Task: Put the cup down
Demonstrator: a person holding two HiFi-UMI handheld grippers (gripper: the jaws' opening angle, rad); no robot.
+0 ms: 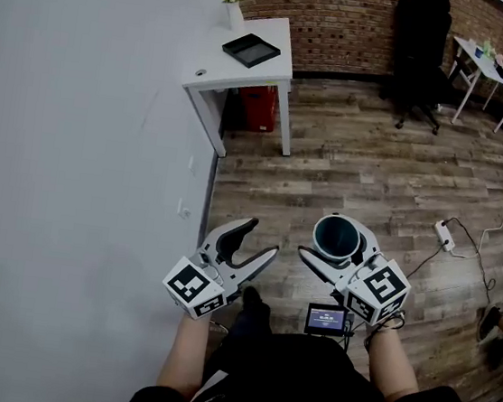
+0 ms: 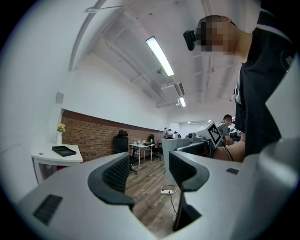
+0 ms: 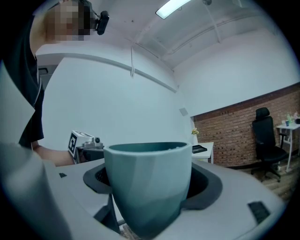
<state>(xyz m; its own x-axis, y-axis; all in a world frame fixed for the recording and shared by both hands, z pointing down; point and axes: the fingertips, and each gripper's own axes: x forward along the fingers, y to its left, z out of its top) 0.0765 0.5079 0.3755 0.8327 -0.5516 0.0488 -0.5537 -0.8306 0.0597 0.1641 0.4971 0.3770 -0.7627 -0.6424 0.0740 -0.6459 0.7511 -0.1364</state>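
Right gripper point(image 1: 337, 247) has its jaws pinching a teal cup point(image 1: 337, 236), one pad on each side of the body. The cup's upright with its mouth facing up, and it's in the air over the wooden floor point(image 1: 372, 183), not resting on anything. In the head view it's at roughly 4 o'clock from the middle of the picture. In the right gripper view the cup fills most of the space between the two dark pads.

Left gripper point(image 1: 261, 238) is down around 6 o'clock, just beside the right one, close to the white wall point(image 1: 78, 129). Its jaws are spread with nothing between them; you just see floorboards through the gap in the left gripper view.

Up around 12 o'clock there's a white worktop point(image 1: 267, 75) against the wall with a black tray point(image 1: 251, 50) on it and a small vase of yellow flowers point(image 1: 233, 2) at its far corner. A black office chair point(image 1: 420, 52) stands by the brick wall point(image 1: 347, 16) at about 1 o'clock, and a white power strip point(image 1: 445, 234) lies on the floor at 3 o'clock.
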